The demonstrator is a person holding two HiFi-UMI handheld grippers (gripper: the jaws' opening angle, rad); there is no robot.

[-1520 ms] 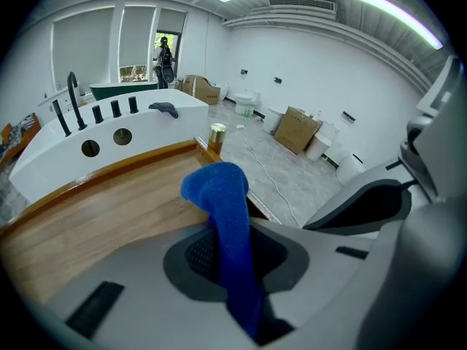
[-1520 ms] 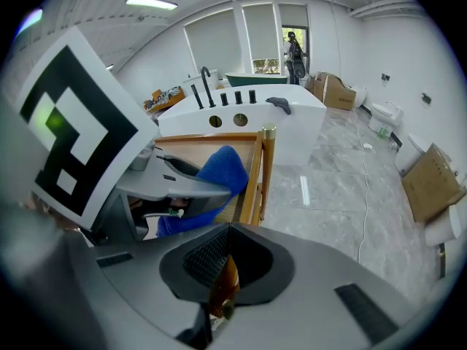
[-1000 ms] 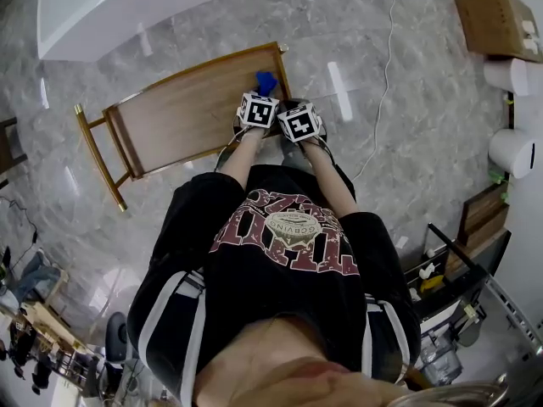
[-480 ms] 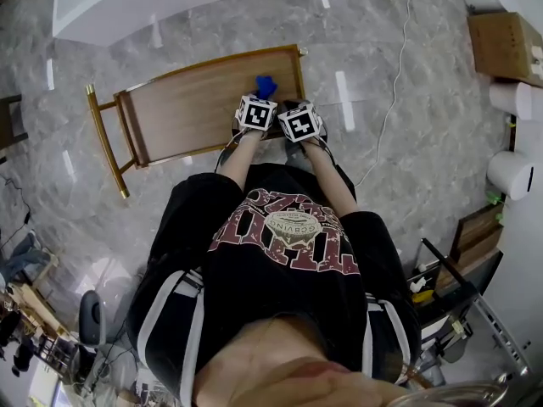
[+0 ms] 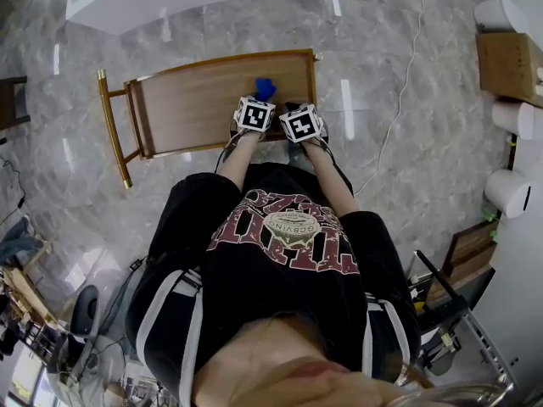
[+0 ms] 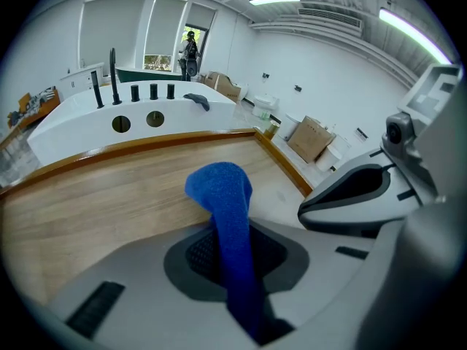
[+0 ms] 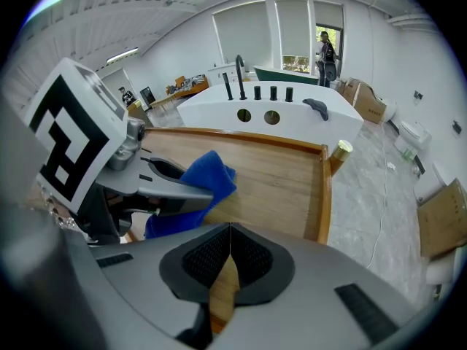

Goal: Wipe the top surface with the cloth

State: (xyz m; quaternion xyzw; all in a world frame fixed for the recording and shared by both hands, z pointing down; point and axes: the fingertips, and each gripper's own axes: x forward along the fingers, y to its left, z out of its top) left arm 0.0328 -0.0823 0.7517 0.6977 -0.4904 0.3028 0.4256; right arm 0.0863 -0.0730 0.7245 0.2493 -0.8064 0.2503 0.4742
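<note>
**Left claw** (image 6: 235,257): one. Jaws pinch the blue cloth (image 6: 221,189), whose free end stands up ahead of them over the wood; contact with the wood cannot be confirmed.

**Right claw** (image 7: 229,248): one. Jaws pressed together, nothing between them, held just beside the left claw.

**Marker cubes:** two, a left cube (image 5: 256,113) and a right cube (image 5: 301,124).

**Cloth:** one, near the counter's near edge, towards its right end.

**Counter** (image 5: 191,100): one, with a wooden top, raised rim and gold legs.

**Change:** over the last second both claws kept side by side, while the cloth now sits further from the counter's right rim than before. This suggests a leftward pass is just starting, though head movement may account for some of it. Most of the top lies unwiped to the left.

**Beyond:** one white tub (image 7: 271,114) and one floor cable (image 5: 399,100).
</note>
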